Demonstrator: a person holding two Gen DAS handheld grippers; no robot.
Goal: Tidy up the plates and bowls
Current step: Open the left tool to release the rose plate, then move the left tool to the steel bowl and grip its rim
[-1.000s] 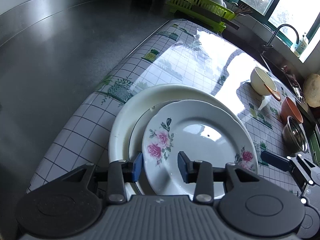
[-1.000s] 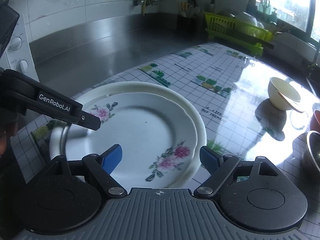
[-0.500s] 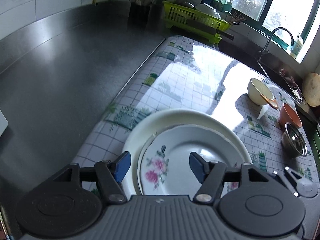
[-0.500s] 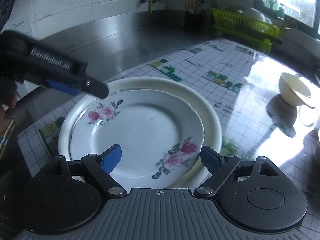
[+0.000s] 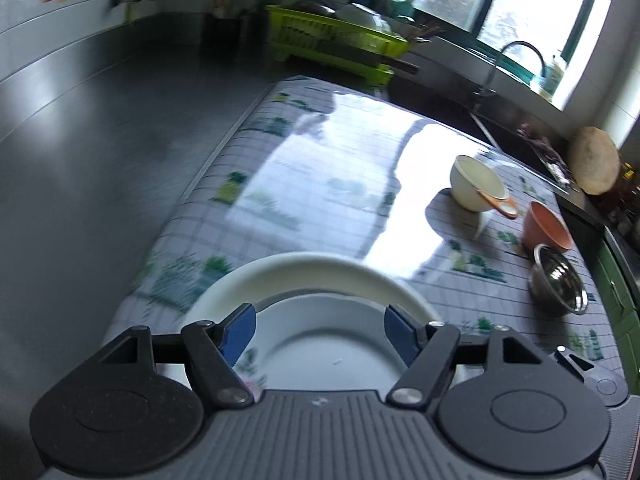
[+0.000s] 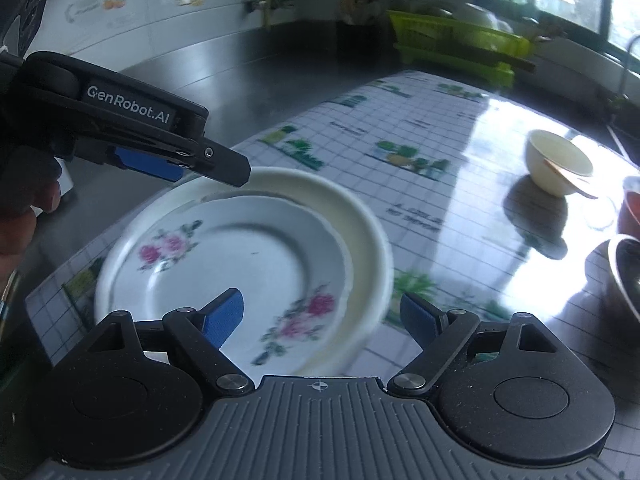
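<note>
A floral plate [image 6: 240, 264], edged with pink roses, was seen nested inside a larger cream plate [image 6: 360, 232] at the near corner of a counter covered by a glossy checked mat [image 6: 440, 184]. At far left in the right wrist view, the left gripper [image 6: 224, 168] was held above the far-left rim of the stack, gripped by a hand [image 6: 20, 216]; its jaws were shown spread wide and empty in its own camera, blue pads [image 5: 238, 332] framing the floral plate [image 5: 320, 344] and the cream plate [image 5: 320, 268] below. The right gripper [image 6: 322, 316] was likewise held wide open over the near edge of the stack, nothing between its blue pads [image 6: 222, 318]. Further right on the mat, well apart from the plates, a cream bowl [image 5: 476, 182] with a spoon [image 5: 502, 204] resting at its rim was seen, then an orange bowl [image 5: 546, 226] and, just beside it, a steel bowl [image 5: 558, 286]. A green dish rack [image 5: 336, 42] was left at the back, and a tap [image 5: 516, 60] stood under the window at right
</note>
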